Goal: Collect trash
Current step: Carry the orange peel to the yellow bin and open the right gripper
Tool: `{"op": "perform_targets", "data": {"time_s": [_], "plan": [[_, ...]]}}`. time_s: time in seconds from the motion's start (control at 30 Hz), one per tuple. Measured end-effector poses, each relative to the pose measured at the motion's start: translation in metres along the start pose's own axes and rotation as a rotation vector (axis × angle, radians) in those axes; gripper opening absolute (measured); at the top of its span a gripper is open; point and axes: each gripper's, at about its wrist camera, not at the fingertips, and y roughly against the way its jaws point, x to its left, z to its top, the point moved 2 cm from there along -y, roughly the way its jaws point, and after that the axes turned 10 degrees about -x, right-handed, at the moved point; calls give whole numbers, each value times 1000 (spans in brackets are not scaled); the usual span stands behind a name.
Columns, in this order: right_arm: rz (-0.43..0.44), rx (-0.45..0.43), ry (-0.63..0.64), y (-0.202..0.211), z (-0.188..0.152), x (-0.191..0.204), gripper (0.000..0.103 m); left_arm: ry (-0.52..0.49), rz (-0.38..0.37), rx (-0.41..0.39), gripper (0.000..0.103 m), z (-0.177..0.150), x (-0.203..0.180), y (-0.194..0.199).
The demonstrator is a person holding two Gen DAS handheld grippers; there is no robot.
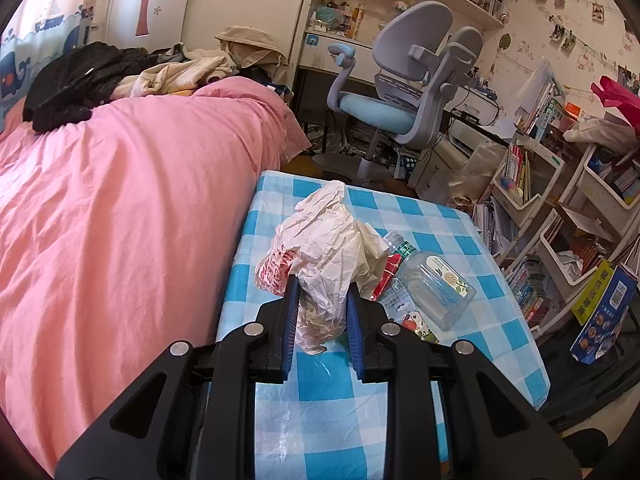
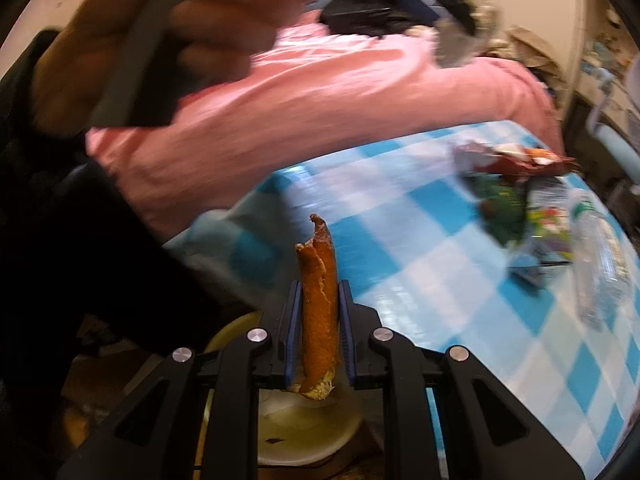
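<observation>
- The left gripper (image 1: 320,312) has its jaws pressed narrowly on the lower end of a crumpled white plastic bag (image 1: 326,248) with red print, which stands up over the blue-and-white checked cloth of the desk (image 1: 472,344).
- The bag looks very light and limp; it gives under any squeeze and will sag or slide, so a bunched, gathered part holds better than a single loose layer.
- The right gripper (image 2: 319,320) has its jaws clamped narrowly on a strip of orange peel (image 2: 318,304), gripped along its middle with the torn tip sticking out forward, off the near edge of the desk.
- Below that gripper a pale round bin or bowl (image 2: 304,436) shows; whether it is the trash container I cannot tell for sure.
- The peel seems light, slightly stiff and leathery; it may crack if pinched too hard.
- Left on the desk: an empty clear plastic bottle (image 1: 434,284) lying on its side, just beside the bag, and some snack wrappers (image 2: 516,200).
- The bottle is light, smooth and likely to roll; its squarish body should give a firmer hold than its neck.
- The pink bed quilt (image 1: 120,208) lies beside the desk.
</observation>
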Motion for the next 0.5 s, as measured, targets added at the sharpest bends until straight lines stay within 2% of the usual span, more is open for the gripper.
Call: {"op": "perform_targets", "data": {"time_s": [0.03,0.1,0.23,0.5], "plan": [[32,24,1,-4,-3,3,19,-1,0,0,21,0,0,0],[41,46,42,-9,-6,13,22,0,0,0,21,0,0,0],[37,35,30,-6,-6,13,34,-1,1,0,21,1,0,0],[-36,-19,-10,3,1,-1,34,-2,1,0,21,0,0,0]]}}
